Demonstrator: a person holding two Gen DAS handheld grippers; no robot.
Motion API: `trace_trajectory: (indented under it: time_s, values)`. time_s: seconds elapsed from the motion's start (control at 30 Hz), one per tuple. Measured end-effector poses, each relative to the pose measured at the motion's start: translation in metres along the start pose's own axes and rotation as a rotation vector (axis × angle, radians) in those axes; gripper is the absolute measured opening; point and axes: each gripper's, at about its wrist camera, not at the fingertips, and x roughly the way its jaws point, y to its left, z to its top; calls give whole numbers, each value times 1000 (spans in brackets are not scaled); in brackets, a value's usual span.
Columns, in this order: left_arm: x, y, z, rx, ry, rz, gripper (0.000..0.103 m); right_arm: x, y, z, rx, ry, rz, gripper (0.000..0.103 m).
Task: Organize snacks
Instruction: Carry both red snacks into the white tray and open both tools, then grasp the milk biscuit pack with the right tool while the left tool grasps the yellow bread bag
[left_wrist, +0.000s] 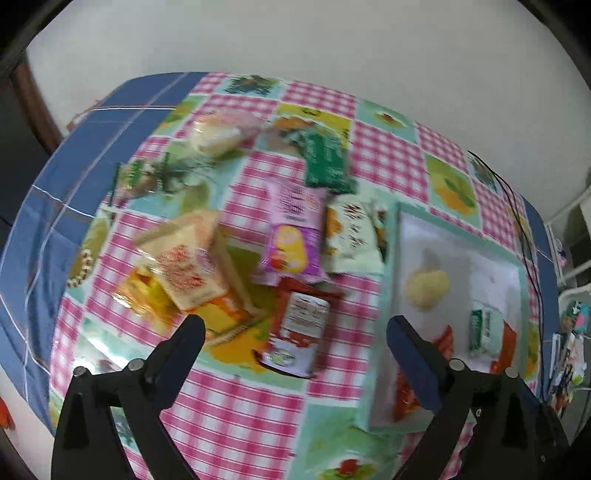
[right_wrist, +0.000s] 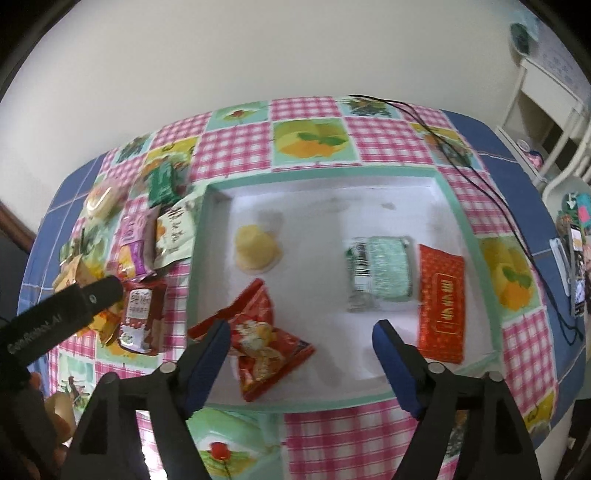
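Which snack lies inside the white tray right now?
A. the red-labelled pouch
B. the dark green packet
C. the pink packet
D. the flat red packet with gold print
D: the right wrist view shows the flat red packet with gold print on the floor of the white tray, near its right wall.

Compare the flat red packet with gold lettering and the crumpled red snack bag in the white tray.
The flat red packet lies smooth near the tray's right wall; the crumpled red snack bag is creased and sits at the front left. The packet shows gold lettering only; the bag shows pictured food. Both are red and lie inside the white tray.
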Motion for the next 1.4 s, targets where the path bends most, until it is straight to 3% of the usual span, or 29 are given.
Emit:
trace_trajectory:
  time_s: [0.07, 0.27, 0.57, 0.87, 1.13, 1.4]
  values:
    - [0, 8, 3, -7, -3, 16, 100, 3, 10, -1, -21, 5, 0, 92]
    - [-1, 32, 10, -40, -19, 42, 100, 11, 31, -1, -51, 11, 4, 101]
    - [-8, 87, 20, -142, -51, 63, 101, 18, 62, -1, -81, 5, 39, 102]
    - [-8, 136, 24, -255, -55, 60, 101, 14, 107, 2, -119, -66, 144, 102]
    - [9, 144, 29, -238, -7, 64, 101, 37, 142, -5, -180, -41, 178, 101]
    - [42, 144, 31, -192, 68, 87, 100, 66, 154, -10, -218, 10, 155, 85]
